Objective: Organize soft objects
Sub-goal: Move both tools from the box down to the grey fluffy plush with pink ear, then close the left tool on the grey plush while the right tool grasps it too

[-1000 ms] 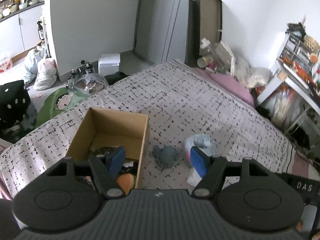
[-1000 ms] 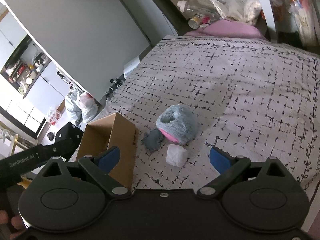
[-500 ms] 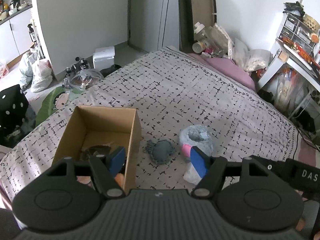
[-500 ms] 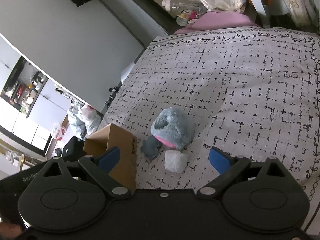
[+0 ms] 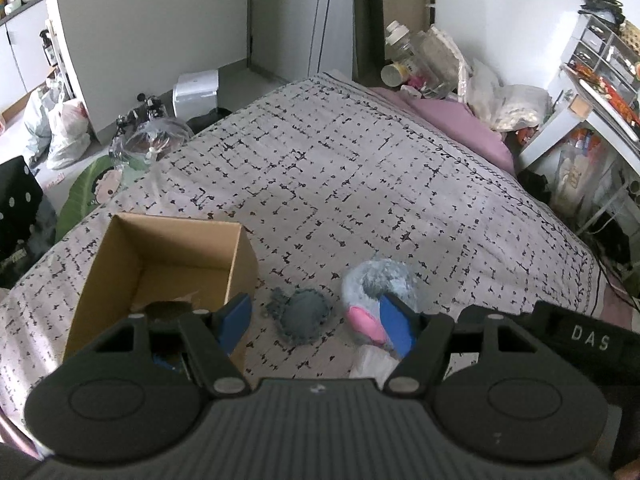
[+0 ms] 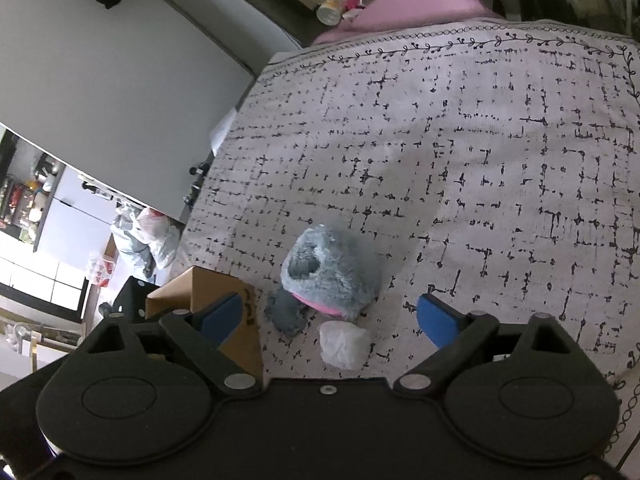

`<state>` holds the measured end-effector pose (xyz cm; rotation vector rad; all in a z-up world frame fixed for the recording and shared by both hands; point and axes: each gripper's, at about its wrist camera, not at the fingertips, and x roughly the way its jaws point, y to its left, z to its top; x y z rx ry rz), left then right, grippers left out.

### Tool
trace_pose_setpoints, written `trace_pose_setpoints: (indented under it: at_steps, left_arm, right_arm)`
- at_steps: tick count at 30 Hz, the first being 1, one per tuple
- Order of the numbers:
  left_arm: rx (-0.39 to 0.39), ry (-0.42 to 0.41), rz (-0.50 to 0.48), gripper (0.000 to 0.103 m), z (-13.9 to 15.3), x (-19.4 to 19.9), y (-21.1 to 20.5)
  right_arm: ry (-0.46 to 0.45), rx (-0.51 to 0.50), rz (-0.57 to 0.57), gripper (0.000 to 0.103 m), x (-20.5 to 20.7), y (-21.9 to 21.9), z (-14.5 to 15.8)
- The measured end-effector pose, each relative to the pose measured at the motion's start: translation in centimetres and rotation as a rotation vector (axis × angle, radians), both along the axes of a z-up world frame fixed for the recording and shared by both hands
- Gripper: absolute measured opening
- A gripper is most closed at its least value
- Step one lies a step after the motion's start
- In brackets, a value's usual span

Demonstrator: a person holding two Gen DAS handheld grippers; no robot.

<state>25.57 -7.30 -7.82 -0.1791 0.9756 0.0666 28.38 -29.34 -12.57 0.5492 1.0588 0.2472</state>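
On the patterned bedspread (image 5: 340, 184) lie a fluffy blue-grey plush with a pink part (image 5: 378, 284) (image 6: 332, 276), a flat grey soft piece (image 5: 304, 314) (image 6: 286, 314) and a white crumpled lump (image 5: 370, 364) (image 6: 344, 344). An open cardboard box (image 5: 168, 264) (image 6: 216, 300) stands to their left, with dark items inside partly hidden by my left gripper. That left gripper (image 5: 316, 322) hangs open above the grey piece, holding nothing. The right gripper (image 6: 329, 318) is wide above the plush and white lump; its jaws are closing and the pads touch nothing.
Pink bedding (image 5: 460, 124) and bottles, jars and bags (image 5: 420, 60) crowd the bed's far end. Shelves and clutter (image 5: 592, 92) stand at the right. Bags (image 5: 60, 128) and a white box (image 5: 196, 92) sit on the floor to the left. The right gripper's body (image 5: 580, 340) is close beside the left.
Both grippers have moved forward and lower over the bed, so the plush, grey piece and white lump sit nearer their fingers. The right view has rolled. Nothing on the bed has moved.
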Motion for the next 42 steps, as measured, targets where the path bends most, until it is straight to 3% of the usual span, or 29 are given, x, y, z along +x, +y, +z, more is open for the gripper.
trace_pose_setpoints:
  at_steps: [7,20,26,31,34,37,42]
  left_arm:
    - [-0.06,0.046,0.041,0.064,-1.9,2.6,0.2]
    - [-0.234,0.139,0.134,0.053,-7.5,5.5,1.3]
    - [-0.261,0.182,0.161,0.05,-10.0,6.5,1.4]
    - [-0.294,0.184,0.18,0.046,-10.8,6.8,1.3]
    - [-0.305,0.183,0.168,0.039,-10.9,7.0,1.1]
    - [-0.339,0.185,0.167,0.024,-11.1,7.0,1.2]
    - [-0.379,0.188,0.166,0.01,-10.9,6.9,1.0]
  right_arm:
    - [0.078,0.084,-0.05,0.086,2.5,-0.3,-1.2]
    - [0.066,0.133,-0.08,0.069,4.7,0.3,-5.1]
    - [0.097,0.146,-0.075,0.058,5.7,1.2,-6.7]
    - [0.123,0.151,-0.066,0.057,6.2,1.7,-7.7]
    - [0.134,0.134,-0.064,0.051,6.3,2.0,-8.1]
    - [0.141,0.103,-0.063,0.036,6.3,2.2,-8.4]
    - [0.128,0.094,-0.061,0.029,5.8,2.1,-8.2]
